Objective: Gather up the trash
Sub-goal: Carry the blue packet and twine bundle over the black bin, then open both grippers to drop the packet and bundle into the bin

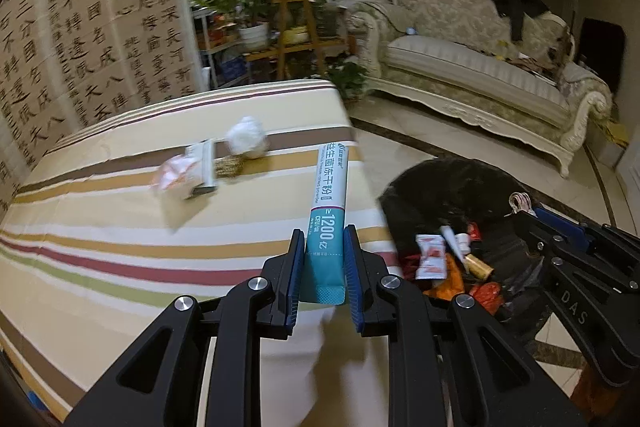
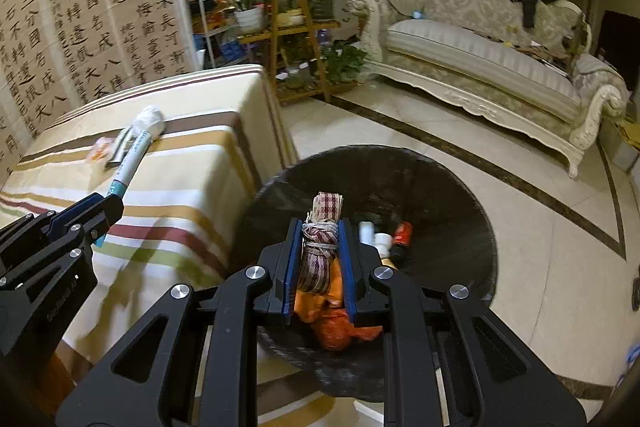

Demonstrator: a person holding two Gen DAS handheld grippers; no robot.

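Open bin mouth (image 2: 460, 195) beside table edge (image 2: 256, 147), bare floor (image 2: 520, 227) beyond.

— What's the right gripper (image 2: 320, 247) got hold of?

— A rolled bundle of checked cloth (image 2: 320, 251), tied with string, pinched between the blue pads, right above the black bin (image 2: 440, 187). Orange wrappers (image 2: 340, 327) and a small white bottle (image 2: 378, 239) lie inside the bin.

— And the other one?

— The left gripper (image 2: 105, 213) is over the striped tablecloth (image 2: 192, 163), clamped on a long teal-and-white sachet (image 2: 130, 163). Further back on the cloth sit a crumpled white tissue (image 2: 150, 119) and a few blurred packets (image 2: 105, 149).
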